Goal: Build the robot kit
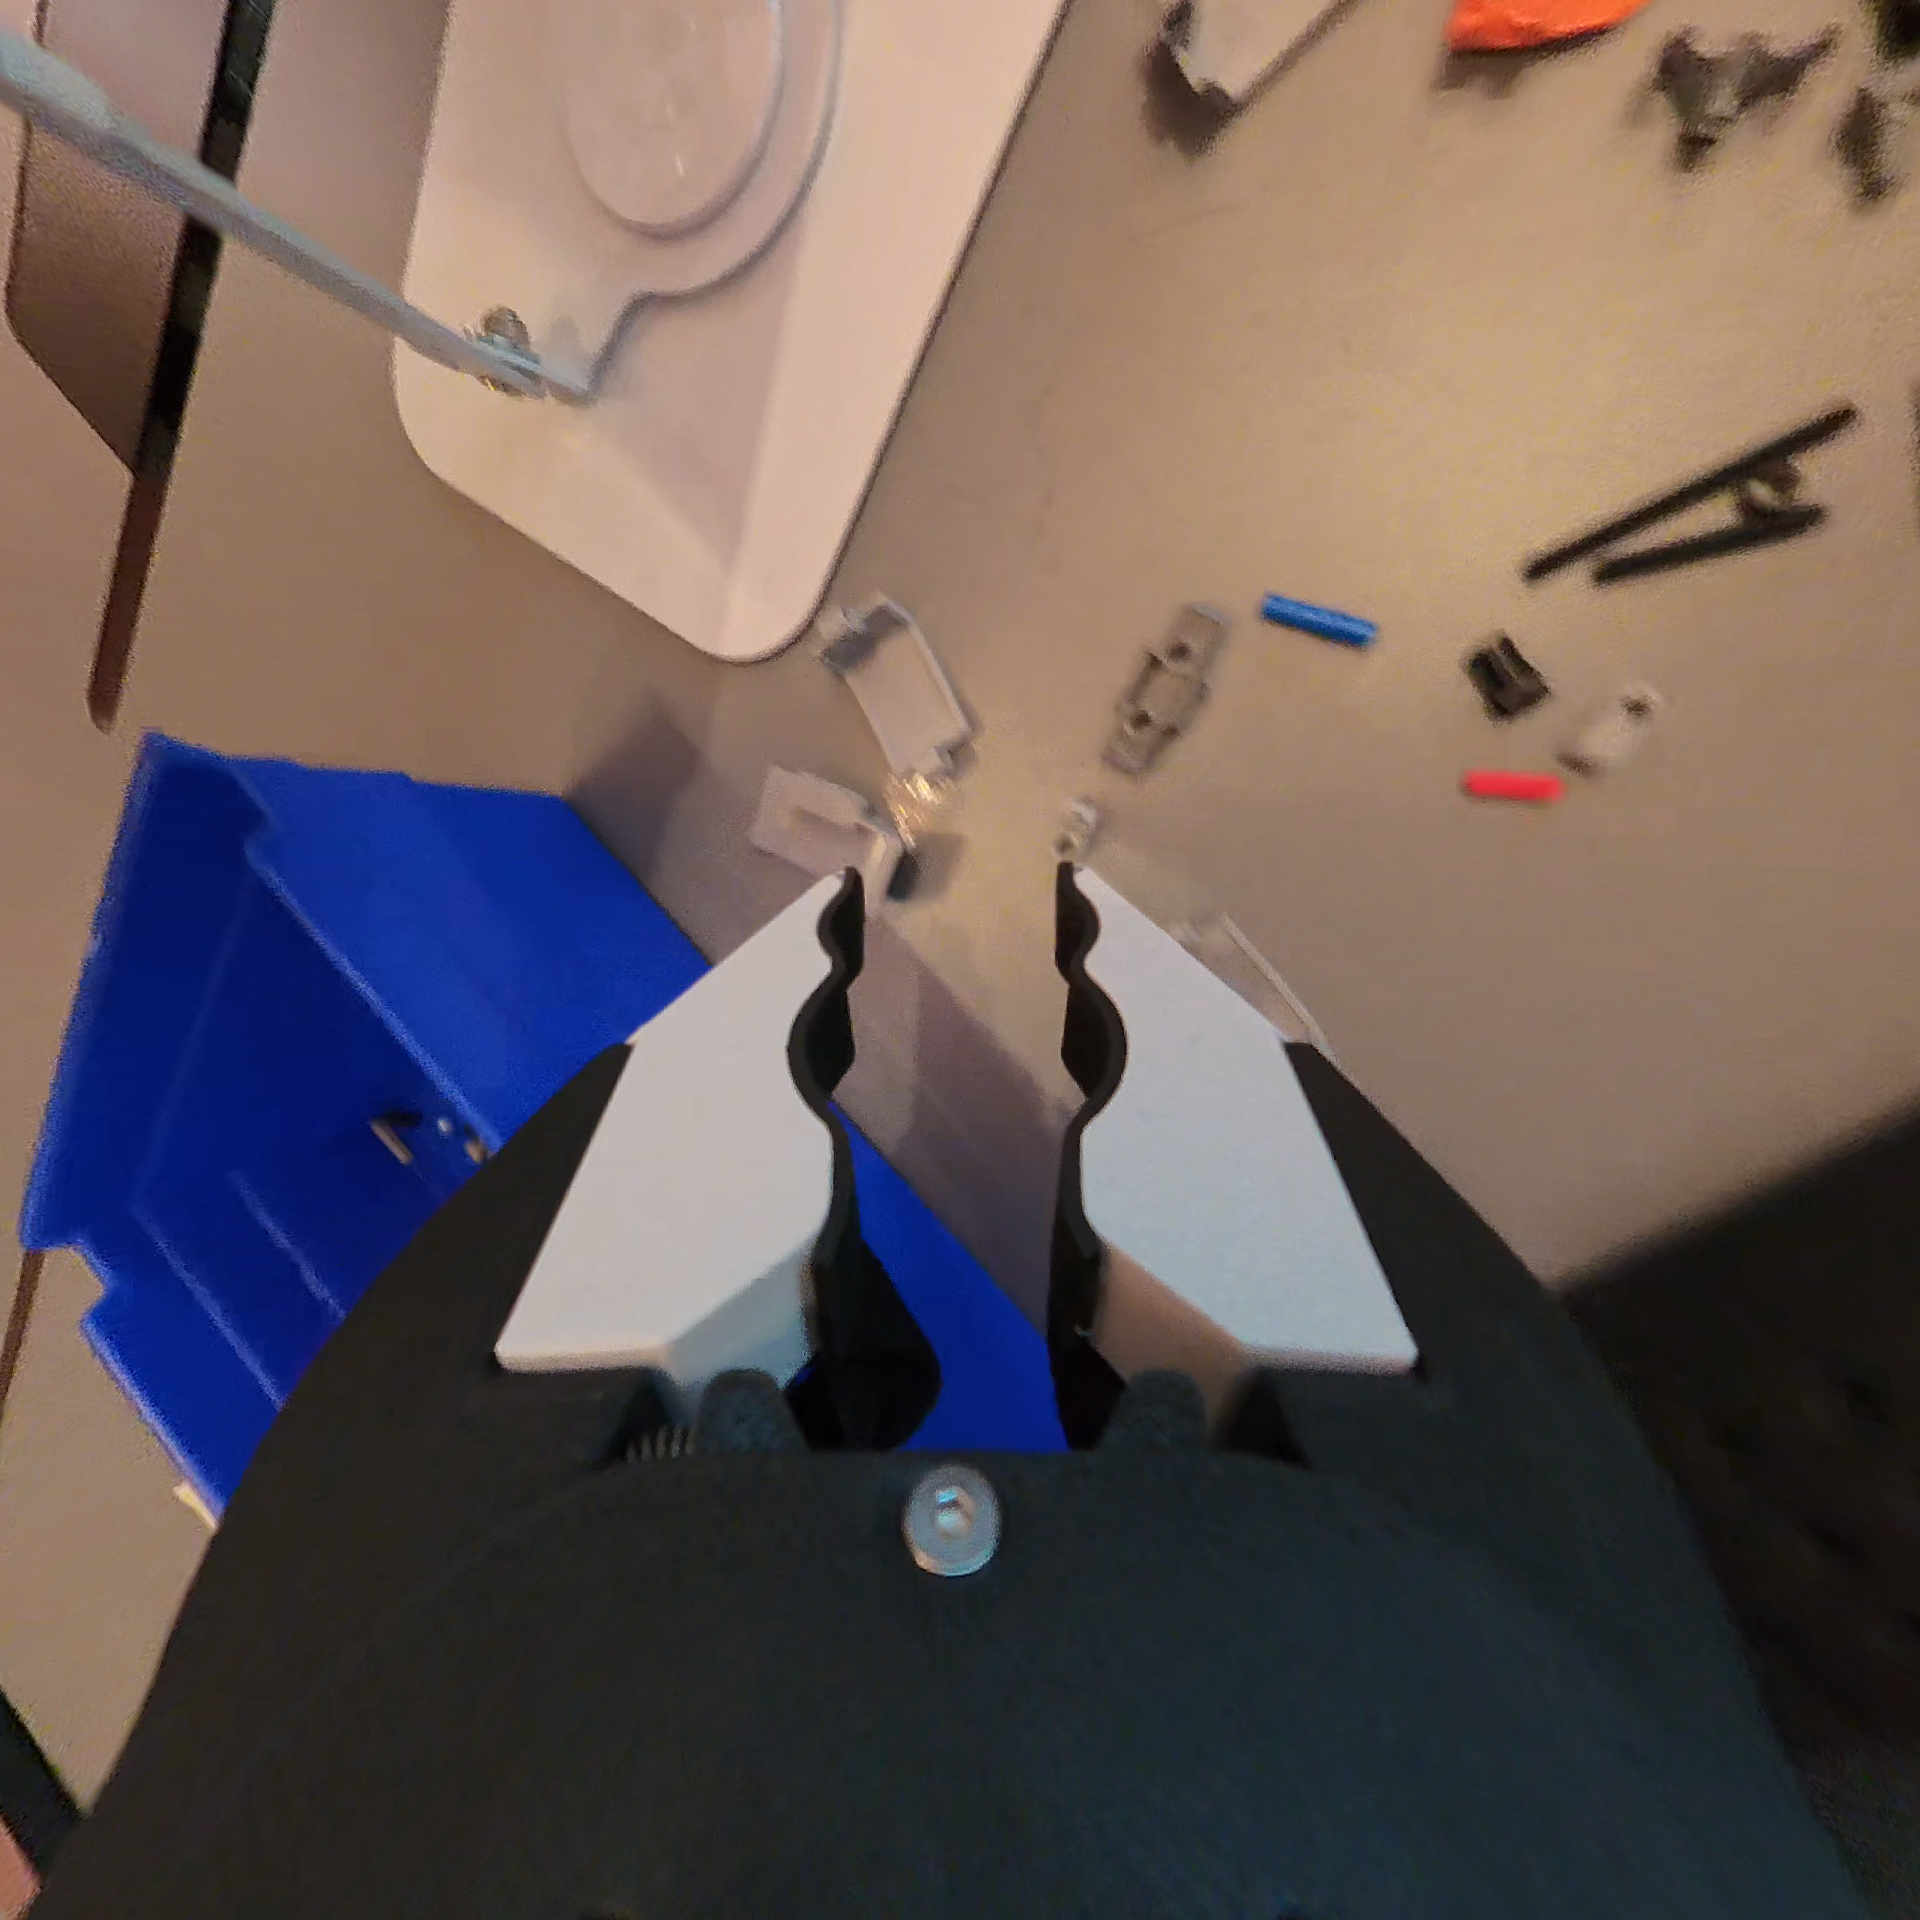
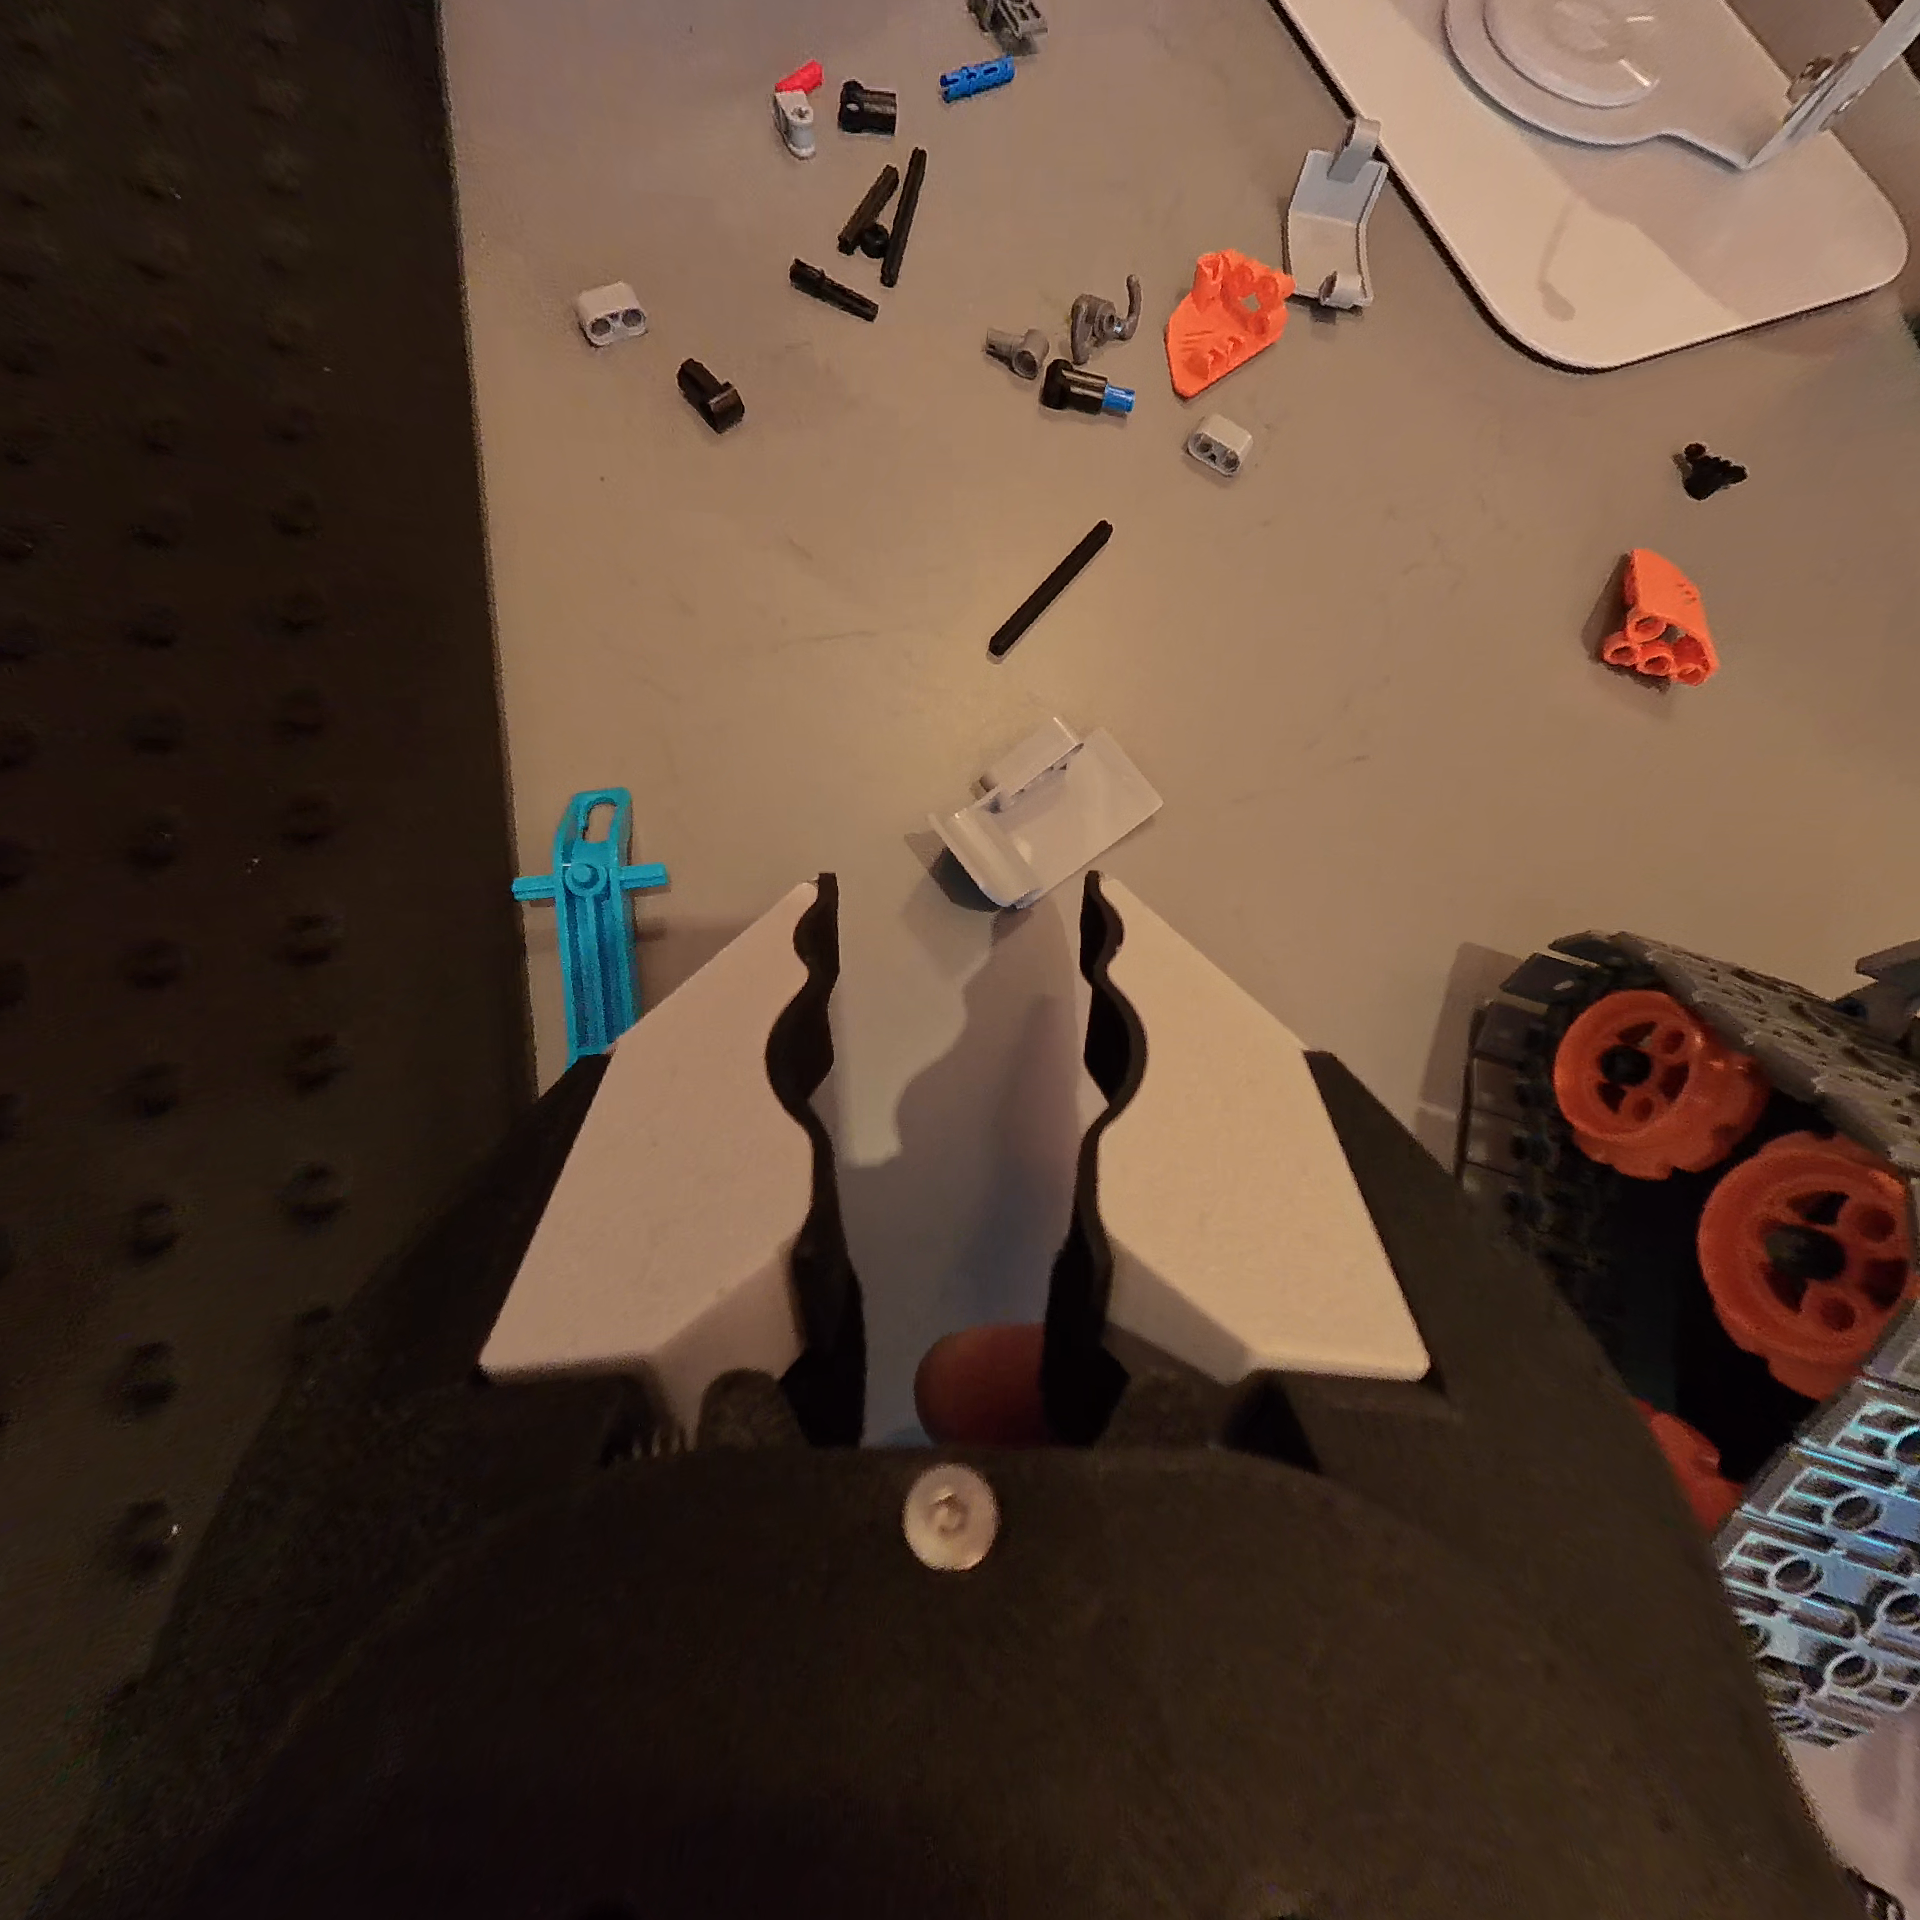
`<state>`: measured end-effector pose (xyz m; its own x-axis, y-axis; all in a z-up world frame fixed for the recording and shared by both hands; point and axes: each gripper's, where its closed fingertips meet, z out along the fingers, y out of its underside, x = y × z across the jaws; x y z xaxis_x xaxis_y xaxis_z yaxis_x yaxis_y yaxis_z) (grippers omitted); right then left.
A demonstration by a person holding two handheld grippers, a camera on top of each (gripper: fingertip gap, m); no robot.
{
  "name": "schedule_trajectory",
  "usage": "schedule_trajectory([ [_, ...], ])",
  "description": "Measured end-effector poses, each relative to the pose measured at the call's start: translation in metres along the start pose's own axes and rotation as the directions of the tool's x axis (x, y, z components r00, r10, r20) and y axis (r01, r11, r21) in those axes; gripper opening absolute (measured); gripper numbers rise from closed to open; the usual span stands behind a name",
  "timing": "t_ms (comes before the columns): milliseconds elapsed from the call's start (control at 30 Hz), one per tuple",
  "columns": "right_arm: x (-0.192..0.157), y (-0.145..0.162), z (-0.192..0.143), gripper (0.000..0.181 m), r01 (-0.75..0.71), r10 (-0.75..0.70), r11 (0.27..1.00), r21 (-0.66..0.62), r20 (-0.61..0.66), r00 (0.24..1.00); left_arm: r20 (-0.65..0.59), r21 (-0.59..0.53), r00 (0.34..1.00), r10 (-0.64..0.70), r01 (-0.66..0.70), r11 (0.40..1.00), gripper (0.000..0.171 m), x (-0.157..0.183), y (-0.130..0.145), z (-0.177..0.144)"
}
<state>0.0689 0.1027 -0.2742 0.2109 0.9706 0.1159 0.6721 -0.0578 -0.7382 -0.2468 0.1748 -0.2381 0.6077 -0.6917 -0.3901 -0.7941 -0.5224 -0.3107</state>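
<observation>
My left gripper hung above the grey tabletop with its jaws apart and nothing between them. Just ahead of its tips lay a cluster of pale grey panel pieces, blurred in the left wrist view; the nearest one sat just beyond the left fingertip, apart from it. A blue bin stood on that gripper's left, partly hidden under the finger, and a white stand base lay farther ahead. To the right were a small blue pin, a red pin and black axles, all well apart from the tool. My right gripper likewise stood open and empty over the same tabletop. A light grey panel piece lay just ahead of its tips, nearer the right fingertip; I could not tell whether it touched. A black axle lay beyond that piece. A turquoise part lay just beside the left finger, at the edge of a dark studded mat. A tracked model with orange wheels stood near the right finger. Farther ahead were two orange pieces, small grey and black connectors, and the white stand base.
</observation>
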Motion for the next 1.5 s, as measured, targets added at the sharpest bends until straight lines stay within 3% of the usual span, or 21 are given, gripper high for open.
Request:
schedule_trajectory([
  [133, -0.004, -0.002, 0.001, 0.045, 0.01, -0.01, 1.0, 0.004, 0.008, 1.0, 0.133, -0.038, 0.991, -0.021, 0.026, 0.999, 0.04, -0.011, 0.022, -0.012],
  [267, -0.004, -0.002, 0.001, 0.045, 0.018, -0.018, 1.0, 0.002, 0.002, 1.0, 0.215, -0.108, 0.972, 0.093, -0.071, 0.992, 0.04, -0.014, 0.013, 0.016],
  [333, -0.003, -0.002, 0.0, 0.044, 0.015, -0.015, 1.0, 0.004, -0.005, 1.0, 0.19, -0.171, 0.974, 0.122, -0.089, 0.981, 0.038, -0.017, 0.018, 0.033],
  [533, -0.004, -0.001, 0.002, 0.044, 0.023, -0.023, 1.0, -0.003, -0.004, 1.0, 0.186, -0.226, 0.971, 0.151, -0.107, 0.968, 0.001, -0.021, 0.023, 0.051],
  [633, -0.004, -0.001, 0.001, 0.044, 0.028, -0.028, 1.0, -0.004, -0.01, 1.0, 0.215, -0.271, 0.958, 0.188, -0.127, 0.954, 0.0, -0.023, 0.03, 0.054],
  [867, -0.001, -0.001, -0.001, 0.044, 0.028, -0.028, 1.0, 0.001, -0.023, 0.999, 0.279, -0.132, 0.947, 0.158, -0.125, 0.983, 0.0, -0.022, 0.01, 0.02],
  [1067, 0.0, -0.002, 0.0, 0.044, 0.044, -0.044, 0.999, 0.002, -0.033, 0.998, 0.291, 0.015, 0.937, 0.195, -0.208, 0.978, 0.0, 0.008, -0.023, -0.015],
  [1267, -0.002, -0.003, 0.003, 0.044, 0.086, -0.086, 0.996, 0.008, -0.036, 0.996, 0.197, 0.183, 0.94, 0.278, -0.314, 0.932, 0.0, 0.068, -0.067, -0.035],
  [1500, -0.006, -0.008, 0.006, 0.045, 0.197, -0.197, 0.98, -0.001, -0.078, 0.977, 0.046, 0.325, 0.907, 0.418, -0.41, 0.853, 0.0, 0.156, -0.11, -0.034],
])
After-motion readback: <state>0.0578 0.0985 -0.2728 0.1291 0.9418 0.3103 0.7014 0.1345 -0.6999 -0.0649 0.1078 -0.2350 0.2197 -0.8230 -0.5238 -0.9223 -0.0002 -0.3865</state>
